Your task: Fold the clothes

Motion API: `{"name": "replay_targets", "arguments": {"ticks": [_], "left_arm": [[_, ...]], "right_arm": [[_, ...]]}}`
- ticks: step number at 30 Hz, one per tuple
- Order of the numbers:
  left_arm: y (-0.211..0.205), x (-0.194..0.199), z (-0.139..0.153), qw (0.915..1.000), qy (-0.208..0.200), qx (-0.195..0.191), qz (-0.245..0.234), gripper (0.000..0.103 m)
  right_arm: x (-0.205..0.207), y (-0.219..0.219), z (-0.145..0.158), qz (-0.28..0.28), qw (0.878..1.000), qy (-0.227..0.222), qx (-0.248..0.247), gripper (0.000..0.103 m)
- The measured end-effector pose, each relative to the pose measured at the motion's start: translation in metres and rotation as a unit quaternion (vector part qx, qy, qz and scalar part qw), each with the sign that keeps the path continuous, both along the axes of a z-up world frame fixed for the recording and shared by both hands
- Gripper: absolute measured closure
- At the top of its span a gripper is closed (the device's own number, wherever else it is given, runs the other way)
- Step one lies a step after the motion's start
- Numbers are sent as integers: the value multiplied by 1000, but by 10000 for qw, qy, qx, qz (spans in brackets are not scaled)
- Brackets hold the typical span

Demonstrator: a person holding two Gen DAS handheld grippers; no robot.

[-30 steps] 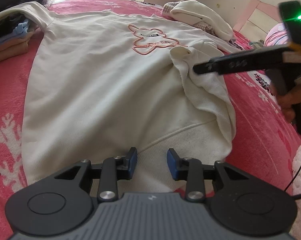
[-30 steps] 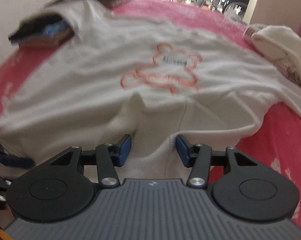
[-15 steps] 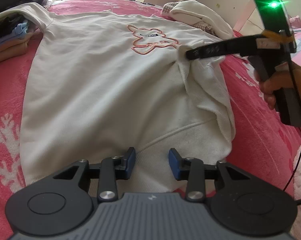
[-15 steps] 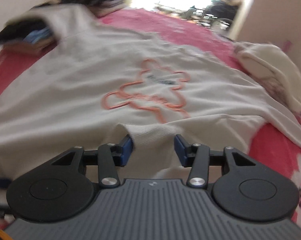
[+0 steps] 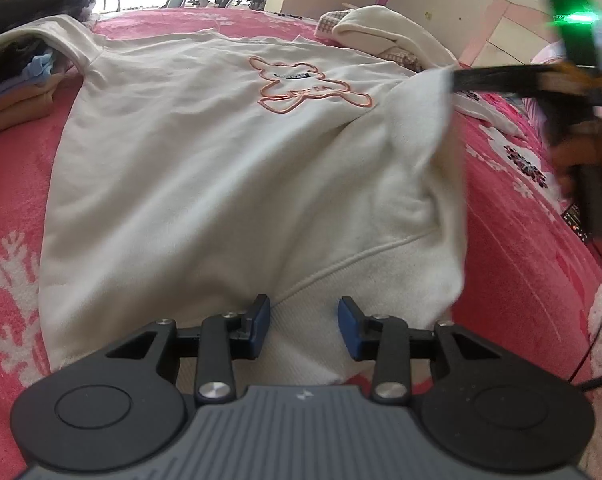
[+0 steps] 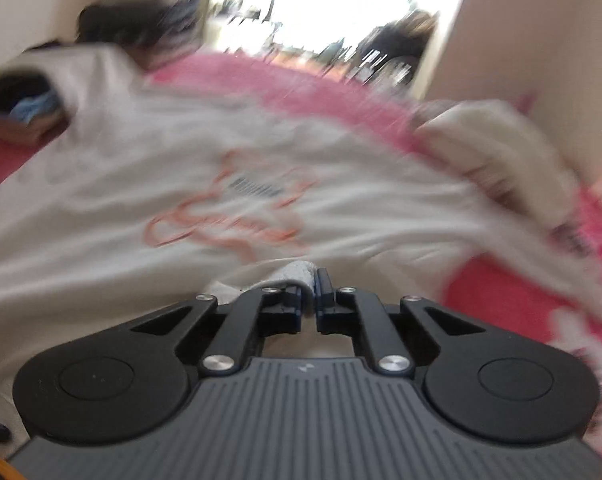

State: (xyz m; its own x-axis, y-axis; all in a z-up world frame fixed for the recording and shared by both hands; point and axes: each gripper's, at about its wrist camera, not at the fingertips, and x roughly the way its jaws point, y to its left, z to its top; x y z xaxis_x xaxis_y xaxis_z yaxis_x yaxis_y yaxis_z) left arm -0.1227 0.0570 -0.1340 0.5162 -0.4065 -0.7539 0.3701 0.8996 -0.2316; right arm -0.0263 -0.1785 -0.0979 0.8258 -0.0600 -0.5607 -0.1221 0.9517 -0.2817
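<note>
- Where a second ago open around the folded-in sleeve end, now clamped tight: right gripper pinching a ribbed white cuff, blue pads all but meeting on the cloth.
- Lifted off the body of the cream cotton sweatshirt with the orange outlined bear print, that sleeve now hanging as a soft tent from the black fingers on the left wrist view's right side.
- Likely meaning: grasp secured, sleeve ready to be carried and re-laid; fold of the right side in hand, rest of the folding not yet done.
- Unmoved, low over the ribbed hem band: left gripper, jaws part open, hem between them, pads not pressing.
- Spread flat, front up, on a fuzzy pink bed cover with white snowflake shapes.
- Thick, limp, matte knit; ribbing at hem and cuff; right wrist view badly blurred.
</note>
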Motion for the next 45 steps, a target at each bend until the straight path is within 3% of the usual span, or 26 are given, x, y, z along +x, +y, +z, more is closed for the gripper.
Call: {"name": "replay_targets", "arguments": {"ticks": [5,9,14,17,21,25,28,30,32,33,36,40,42,45], "left_arm": [[2,-1,1,10000,-21,-7,-72,64],[3,-2,2,9999,7,-6,-110,64],[-2,-7,3,9997,-30,179,-176,64],[-1,-7,3,9997,-7,174,-152,64],[2,-7,4,9998,61,142,-154,63],[11,-11,10,9996,237,5,-122,63],[30,-16,21,9991,369,-206,25,63],[51,-21,29,9980,424,-372,280,63],[76,-27,37,9956,453,-530,618,61],[88,-30,40,9942,452,-581,784,60],[121,-37,44,9887,447,-676,1264,57],[152,-31,33,9776,707,-905,1762,56],[157,-24,22,9731,915,-1088,1813,56],[160,-15,7,9674,1140,-1321,1836,55]], "right_arm": [[-77,-43,54,-404,9977,-382,-389,99],[-136,-68,61,-759,9959,10,-494,99],[-165,-93,40,-1395,9878,676,171,101],[-172,-100,35,-1657,9825,827,192,103],[-175,-128,26,-2084,9681,1225,653,103],[-187,-160,30,-2451,9503,1263,1448,100],[-184,-182,28,-2392,9276,1391,2508,99],[-170,-194,18,-2242,9064,1605,3199,90],[-152,-203,4,-2188,8823,1792,3762,63],[-141,-207,-4,-2170,8700,1936,3981,60],[-115,-216,-30,-2283,8367,2254,4439,59],[-95,-222,-57,-2418,8150,2493,4637,59],[-95,-222,-70,-2444,7981,2714,4791,59],[-105,-219,-73,-2390,7821,2902,4970,59]]}}
